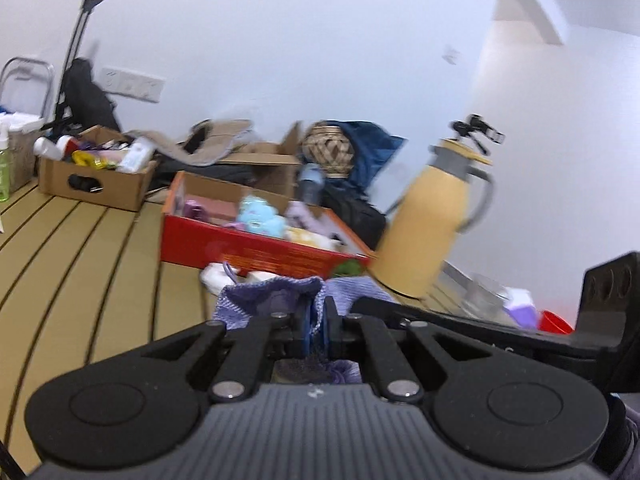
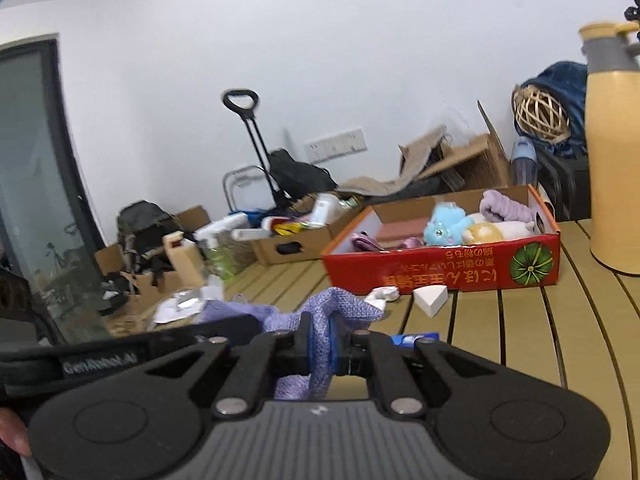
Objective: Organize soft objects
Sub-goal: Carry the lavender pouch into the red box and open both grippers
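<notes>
Both grippers hold one purple knitted cloth above the slatted table. My left gripper (image 1: 316, 322) is shut on the purple cloth (image 1: 256, 296). My right gripper (image 2: 321, 344) is shut on the same cloth (image 2: 340, 304). Beyond stands a red cardboard box (image 2: 440, 268), also in the left wrist view (image 1: 256, 248). It holds a blue plush toy (image 2: 444, 224), a folded lilac towel (image 2: 504, 204) and a cream plush (image 2: 488, 232). The blue plush also shows in the left wrist view (image 1: 260, 216).
A tall yellow thermos jug (image 1: 432, 216) stands right of the red box, also at the right wrist view's right edge (image 2: 612, 152). A white wedge sponge (image 2: 430, 300) and a crumpled white item (image 2: 384, 293) lie before the box. Brown boxes of clutter (image 1: 96, 180) stand behind.
</notes>
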Motion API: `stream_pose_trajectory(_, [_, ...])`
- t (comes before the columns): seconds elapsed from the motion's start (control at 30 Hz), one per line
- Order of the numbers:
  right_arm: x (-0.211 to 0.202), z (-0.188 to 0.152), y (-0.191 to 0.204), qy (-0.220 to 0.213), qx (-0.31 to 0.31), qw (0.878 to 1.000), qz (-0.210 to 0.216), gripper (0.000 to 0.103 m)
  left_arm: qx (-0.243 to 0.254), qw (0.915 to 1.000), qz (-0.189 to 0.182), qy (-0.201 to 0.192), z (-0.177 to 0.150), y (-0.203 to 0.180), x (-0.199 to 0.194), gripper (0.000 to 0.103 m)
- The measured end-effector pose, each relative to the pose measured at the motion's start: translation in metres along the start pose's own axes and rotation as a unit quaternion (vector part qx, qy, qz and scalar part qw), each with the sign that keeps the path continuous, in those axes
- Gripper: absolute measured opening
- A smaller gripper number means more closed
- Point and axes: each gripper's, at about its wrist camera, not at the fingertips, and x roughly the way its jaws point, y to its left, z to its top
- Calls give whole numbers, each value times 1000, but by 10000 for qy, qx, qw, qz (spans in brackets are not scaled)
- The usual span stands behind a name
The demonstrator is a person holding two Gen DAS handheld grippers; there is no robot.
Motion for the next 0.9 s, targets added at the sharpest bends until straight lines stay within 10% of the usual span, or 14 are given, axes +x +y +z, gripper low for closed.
stream_pose_trajectory(0.43, [-47,19,1,-430,-324,9980,-329,7,289,9983,-482,-173,27,-24,6,6])
stream_pose_trajectory(0.9, [179,125,-124,370,-341,9935,-1023,7,293,9972,-103,675,111,60,261,6])
